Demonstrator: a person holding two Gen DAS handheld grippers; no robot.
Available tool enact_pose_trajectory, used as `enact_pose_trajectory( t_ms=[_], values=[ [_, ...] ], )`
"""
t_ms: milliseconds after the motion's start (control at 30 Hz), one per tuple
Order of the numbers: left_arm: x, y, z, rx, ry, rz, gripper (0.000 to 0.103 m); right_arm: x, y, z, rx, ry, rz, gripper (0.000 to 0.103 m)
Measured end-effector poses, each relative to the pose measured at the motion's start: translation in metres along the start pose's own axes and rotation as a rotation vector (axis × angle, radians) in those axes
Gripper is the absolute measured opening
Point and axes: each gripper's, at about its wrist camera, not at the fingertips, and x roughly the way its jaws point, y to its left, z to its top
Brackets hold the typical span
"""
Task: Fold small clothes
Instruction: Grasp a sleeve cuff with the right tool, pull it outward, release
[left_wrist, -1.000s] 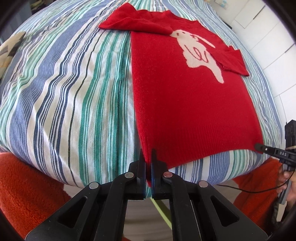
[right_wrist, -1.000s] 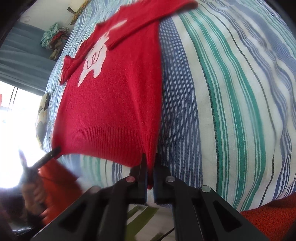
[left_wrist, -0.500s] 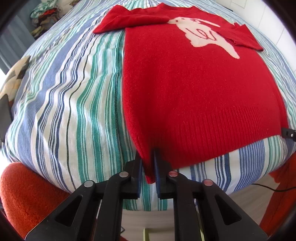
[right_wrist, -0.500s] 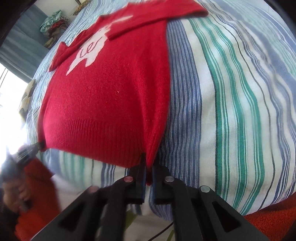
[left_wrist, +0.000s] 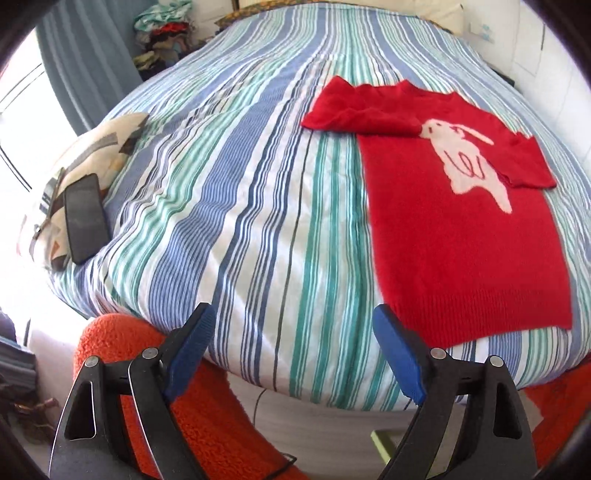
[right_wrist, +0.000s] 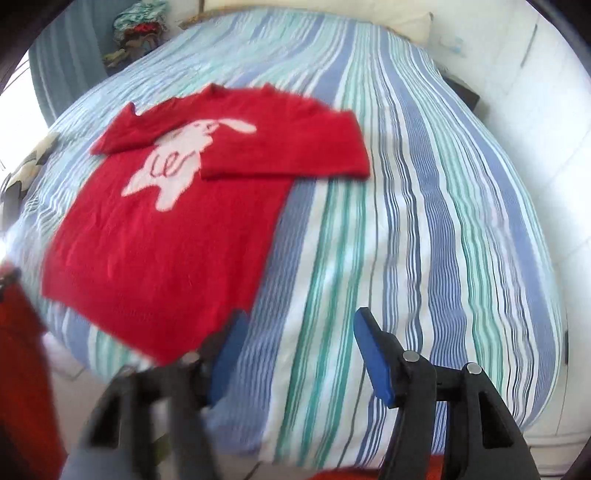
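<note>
Red sweater (left_wrist: 461, 236) lies flat on the striped bed (left_wrist: 240, 221), sleeves folded in. Both grippers' jaws have just been opening and hold nothing. Next, I'd regrip the hem corners evenly, folding upward.

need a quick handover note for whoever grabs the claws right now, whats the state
Left claw: open, empty, jaws just opened off the hem.
Right claw: open, empty, also just released.
Red sweater: flat on the striped bed, both sleeves folded in over the body, hem toward you.
Done: sleeves in, body laid straight.
Left: probably fold the hem up toward the collar.
</note>
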Motion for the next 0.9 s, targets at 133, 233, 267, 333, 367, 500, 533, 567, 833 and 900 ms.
enact_pose_trajectory(
  t_ms=[133, 233, 267, 333, 367, 500, 533, 567, 833, 900],
  values=[
    [0.001, -0.001, 0.011, -0.054, 0.000, -0.044, 0.088, 0.040, 0.046, 0.071, -0.197, -0.105, 0.184, 0.061],
    [-0.001, -0.004, 0.009, -0.057, -0.002, -0.045, 0.088, 0.103, 0.085, 0.106, -0.285, -0.076, 0.189, 0.061],
    [0.000, -0.003, 0.007, -0.054, 0.003, -0.035, 0.088, 0.126, 0.094, 0.113, -0.320, -0.050, 0.174, 0.061],
    [0.003, 0.002, 0.003, -0.049, 0.021, -0.011, 0.088, 0.166, 0.105, 0.117, -0.369, 0.013, 0.122, 0.051],
    [0.004, 0.006, 0.001, -0.053, 0.022, -0.001, 0.088, 0.177, 0.101, 0.119, -0.348, 0.023, 0.128, 0.043],
    [0.008, 0.023, -0.008, -0.080, 0.039, 0.025, 0.088, 0.139, 0.026, 0.130, -0.067, -0.116, 0.156, 0.007],
    [0.010, 0.024, -0.010, -0.086, 0.048, 0.027, 0.088, 0.125, -0.003, 0.129, 0.006, -0.157, 0.145, 0.007],
    [0.011, 0.024, -0.011, -0.090, 0.056, 0.027, 0.088, 0.112, -0.036, 0.126, 0.083, -0.186, 0.127, 0.007],
    [0.010, -0.020, -0.007, -0.026, 0.070, -0.022, 0.088, 0.087, -0.280, 0.019, 0.655, -0.165, -0.061, 0.007],
    [0.006, -0.035, -0.005, 0.018, 0.064, -0.023, 0.088, 0.095, -0.297, -0.004, 0.723, -0.143, -0.022, 0.007]
  ],
)
